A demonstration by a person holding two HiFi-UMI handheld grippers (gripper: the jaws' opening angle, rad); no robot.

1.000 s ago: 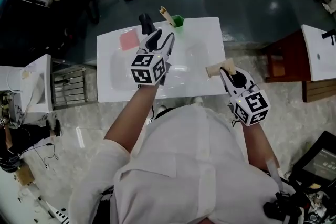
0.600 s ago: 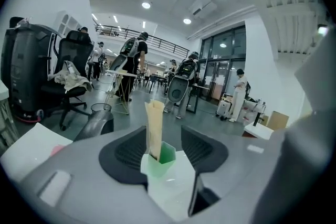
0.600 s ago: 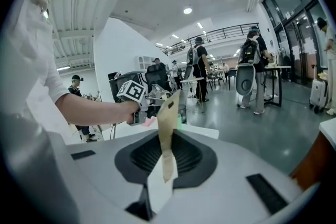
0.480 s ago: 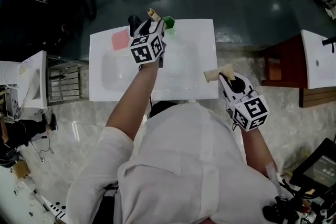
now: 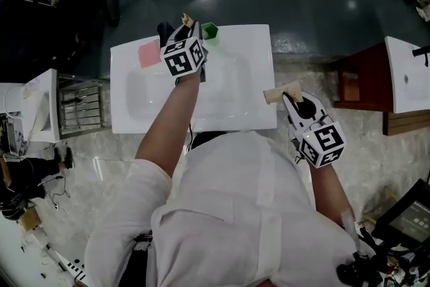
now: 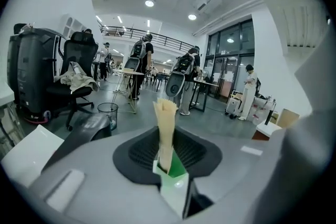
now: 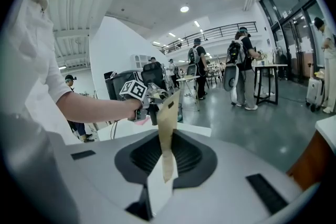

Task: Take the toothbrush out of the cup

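Fingers (image 6: pixel 177 194) of our left gripper (image 5: pixel 189 25) have just been closing, and they now seem to pinch the toothbrush (image 5: pixel 187 17), though so close up we can't be sure. It stands in the green cup (image 5: pixel 209 29) at the far edge of the worktop (image 5: pixel 242 104), leaning left toward those fingers. Our right gripper (image 5: pixel 282 92) looks closed, holds nothing, and waits well away, so we should pull up along the stick.
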